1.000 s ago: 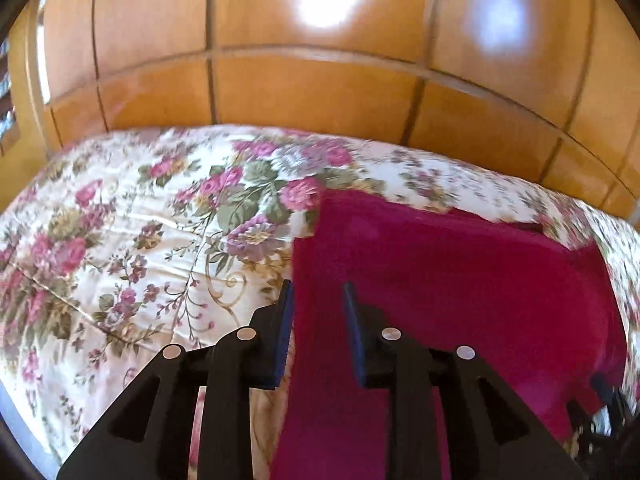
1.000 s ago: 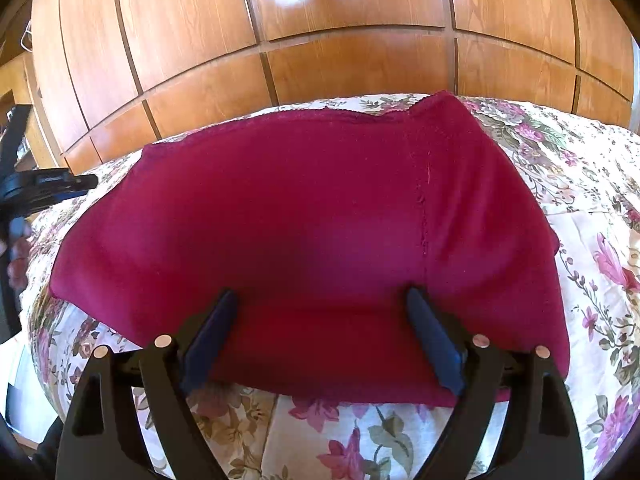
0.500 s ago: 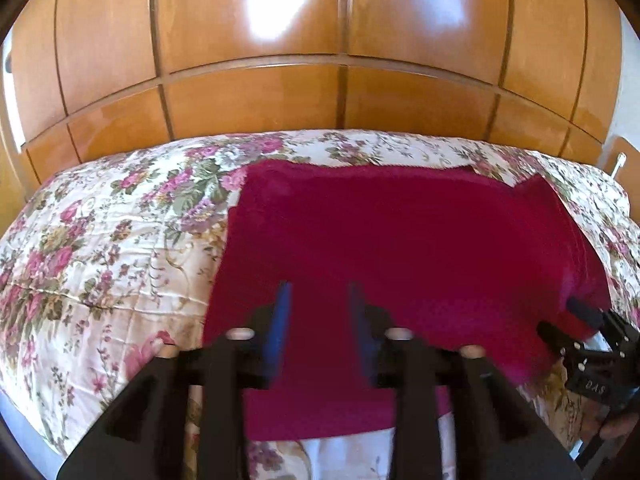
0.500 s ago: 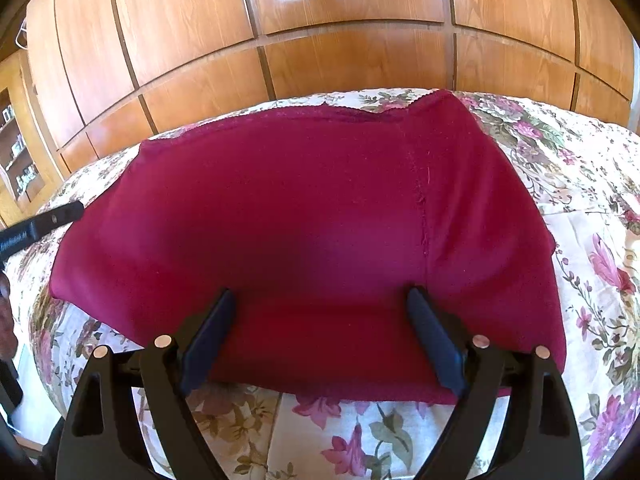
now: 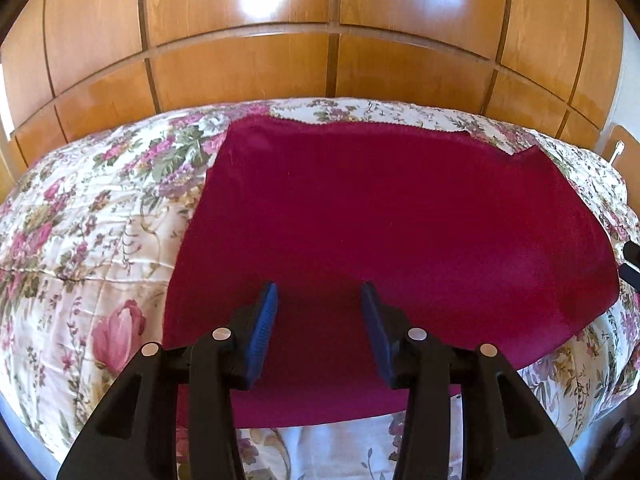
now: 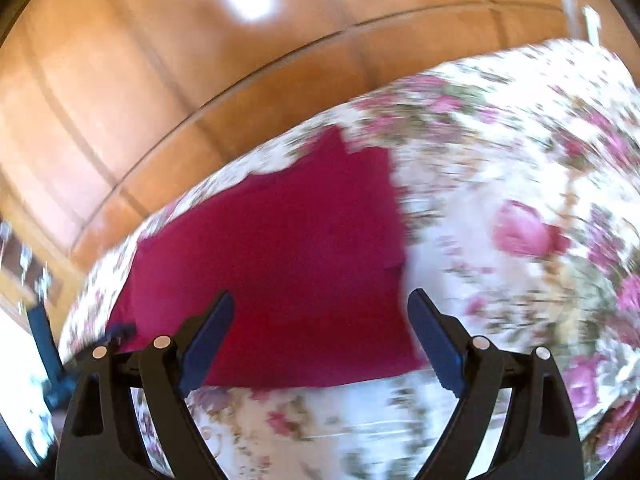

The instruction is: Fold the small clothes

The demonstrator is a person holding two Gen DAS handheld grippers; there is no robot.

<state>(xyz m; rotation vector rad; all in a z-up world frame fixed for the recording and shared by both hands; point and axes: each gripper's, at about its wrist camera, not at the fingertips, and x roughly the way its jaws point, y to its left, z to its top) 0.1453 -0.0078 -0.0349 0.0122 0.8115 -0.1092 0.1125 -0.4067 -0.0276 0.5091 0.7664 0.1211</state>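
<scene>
A dark red garment (image 5: 400,216) lies spread flat on a floral bedspread (image 5: 100,220). My left gripper (image 5: 319,288) hovers over the garment's near edge, left of its middle. Its jaws stand partly apart, and only the flat cloth below shows in the gap. In the blurred, tilted right wrist view, my right gripper (image 6: 320,296) is wide open over the near right part of the garment (image 6: 288,248). The cloth's right edge runs just inside its right finger. Nothing is gripped by either.
Glossy wooden wardrobe panels (image 5: 320,40) rise directly behind the bed. The bedspread (image 6: 500,160) stretches on to the right of the garment. A dark piece of the other gripper (image 5: 631,260) shows at the right edge of the left wrist view.
My left gripper slid right from the garment's left edge onto the cloth and its jaws widened. My right gripper swung right and rolled, still wide open; its view is now tilted and blurred.
</scene>
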